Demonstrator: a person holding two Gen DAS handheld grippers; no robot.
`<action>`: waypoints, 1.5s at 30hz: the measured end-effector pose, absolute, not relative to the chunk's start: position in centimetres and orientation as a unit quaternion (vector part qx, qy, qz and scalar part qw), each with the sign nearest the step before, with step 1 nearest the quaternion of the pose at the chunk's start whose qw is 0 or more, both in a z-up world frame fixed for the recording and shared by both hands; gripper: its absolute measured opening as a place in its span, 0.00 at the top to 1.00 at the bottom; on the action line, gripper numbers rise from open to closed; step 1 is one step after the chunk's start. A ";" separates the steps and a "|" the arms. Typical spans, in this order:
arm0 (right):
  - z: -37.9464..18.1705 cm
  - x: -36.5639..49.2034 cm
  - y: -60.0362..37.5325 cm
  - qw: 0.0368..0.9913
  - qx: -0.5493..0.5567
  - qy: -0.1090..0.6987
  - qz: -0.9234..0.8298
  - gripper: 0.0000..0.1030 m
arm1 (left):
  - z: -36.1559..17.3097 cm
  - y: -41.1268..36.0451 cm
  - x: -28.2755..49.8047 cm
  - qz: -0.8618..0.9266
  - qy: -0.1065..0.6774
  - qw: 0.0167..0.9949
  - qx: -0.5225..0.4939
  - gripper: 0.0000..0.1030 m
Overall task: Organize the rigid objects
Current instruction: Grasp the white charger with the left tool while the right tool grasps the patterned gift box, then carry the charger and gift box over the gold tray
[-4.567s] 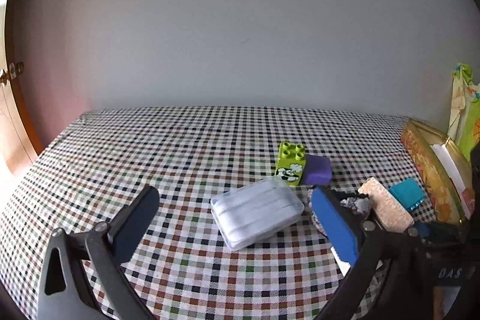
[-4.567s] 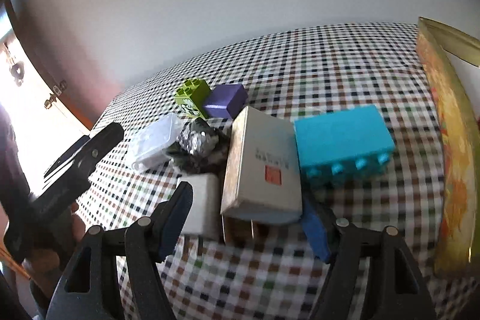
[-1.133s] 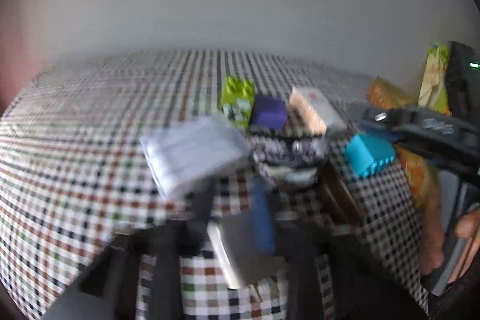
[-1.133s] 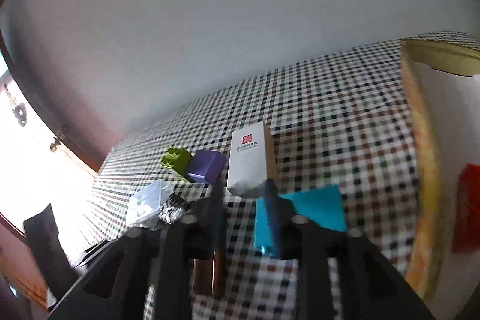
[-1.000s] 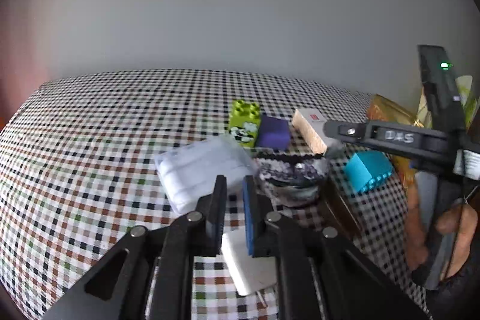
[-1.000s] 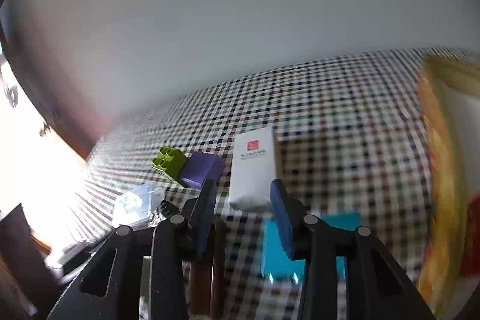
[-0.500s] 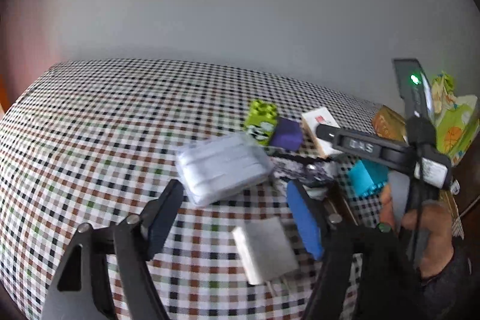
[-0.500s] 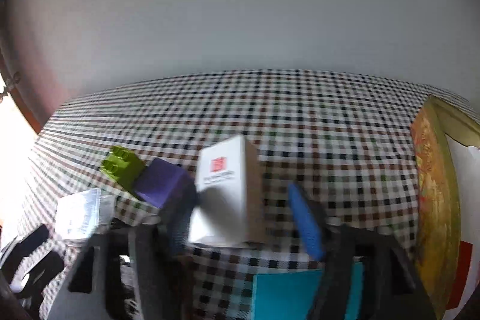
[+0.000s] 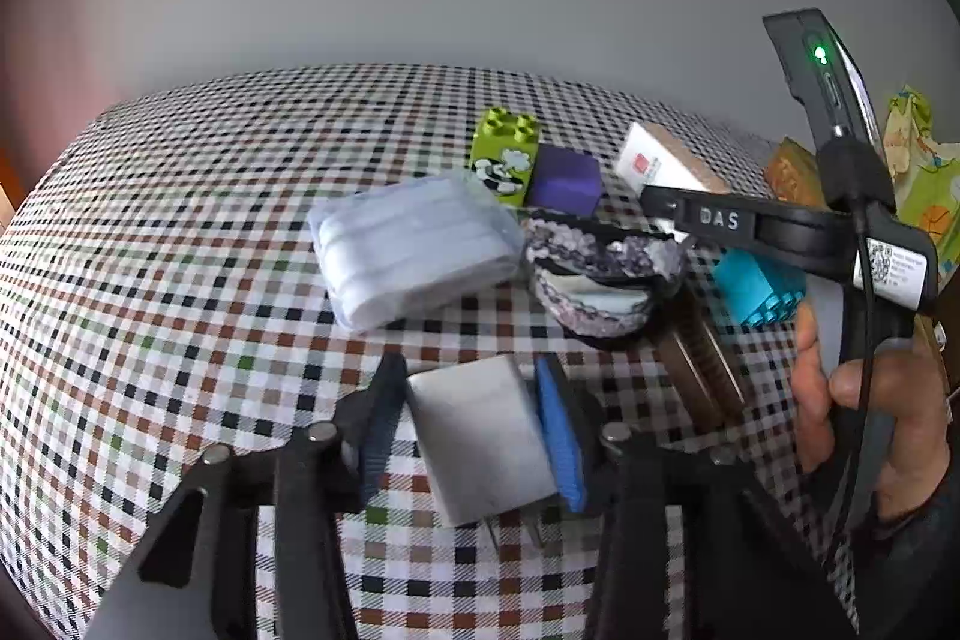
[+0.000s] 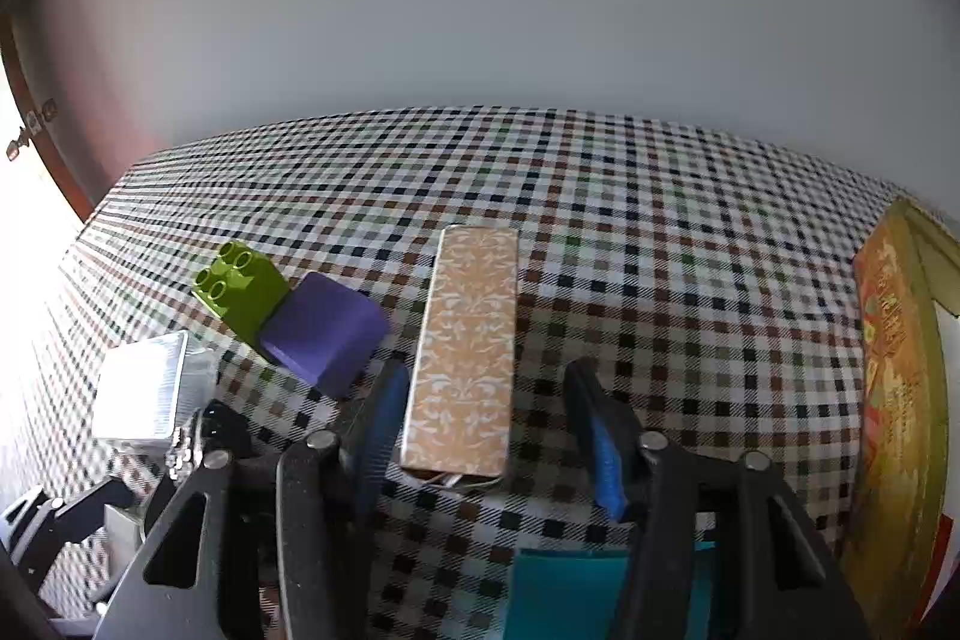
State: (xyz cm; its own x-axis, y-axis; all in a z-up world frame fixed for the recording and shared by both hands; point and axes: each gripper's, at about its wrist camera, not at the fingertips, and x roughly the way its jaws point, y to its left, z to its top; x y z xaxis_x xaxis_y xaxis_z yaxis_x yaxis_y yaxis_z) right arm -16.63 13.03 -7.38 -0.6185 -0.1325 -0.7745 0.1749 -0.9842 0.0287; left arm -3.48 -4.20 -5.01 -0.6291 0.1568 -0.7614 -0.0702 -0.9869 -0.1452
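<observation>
- Left wrist view: the left gripper [image 9: 469, 430] has its fingers [image 9: 559, 445] set on either side of a white plug adapter [image 9: 480, 436] at the near edge of the checked surface [image 9: 180, 232]. They have just been closing and now look pressed to both its flanks.
- The step in hand here is the pickup of the adapter. Next comes a clean lift clear of the clear plastic case [image 9: 414, 250] and the beaded pouch [image 9: 594, 274] just beyond it.
- Right wrist view: the right gripper [image 10: 489, 430] straddles the near end of a patterned beige box [image 10: 465, 340] lying lengthwise away from the camera. Its fingers [image 10: 597, 451] have just been closing too. The left one sits against the box, but a gap shows on the right, so nothing is gripped yet.
- To the box's left lie a purple block [image 10: 324, 334] and a green brick [image 10: 243, 280]. A gold tin [image 10: 900, 388] stands far right, probably the destination.
- This side needs to finish closing squarely before it lifts.
</observation>
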 end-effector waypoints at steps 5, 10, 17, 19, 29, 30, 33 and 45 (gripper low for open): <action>-7.1 -16.7 13.8 0.089 0.428 -0.007 -0.899 0.73 | -5.0 -4.7 -3.2 0.902 -0.080 0.071 -0.418 0.63; -4.9 -15.6 15.1 0.111 0.381 -0.049 -0.917 0.73 | -4.6 -5.5 -2.6 0.921 -0.093 0.061 -0.374 0.64; -2.6 -13.7 15.8 0.133 0.314 -0.073 -0.937 0.73 | -3.1 -5.0 -0.7 0.948 -0.081 0.058 -0.303 0.65; -2.5 -12.6 16.3 0.137 0.298 -0.067 -0.942 0.73 | -2.4 -5.0 -0.6 0.955 -0.078 0.060 -0.280 0.68; -1.5 -8.7 16.8 0.128 0.251 -0.026 -0.959 0.73 | -1.8 -4.7 -0.4 0.952 -0.071 0.072 -0.290 0.73; -1.5 -8.8 16.8 0.129 0.256 -0.030 -0.958 0.73 | -2.0 -4.9 -0.5 0.948 -0.075 0.074 -0.302 0.57; -2.0 -8.5 17.8 0.134 0.265 -0.044 -0.954 0.73 | -2.7 -4.7 -0.6 0.942 -0.042 0.068 -0.327 0.37; -1.6 -7.6 18.3 0.131 0.273 -0.044 -0.952 0.73 | -5.6 -3.8 -4.0 0.902 -0.033 0.064 -0.426 0.64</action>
State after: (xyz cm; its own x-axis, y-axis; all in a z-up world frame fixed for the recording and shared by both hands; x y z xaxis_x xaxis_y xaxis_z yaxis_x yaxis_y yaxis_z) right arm -7.62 18.34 -1.62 -0.8164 -0.2724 -0.5092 0.2248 -0.9621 0.1543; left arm -4.04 -3.83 -5.57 -0.6294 0.1430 -0.7638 -0.0876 -0.9897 -0.1132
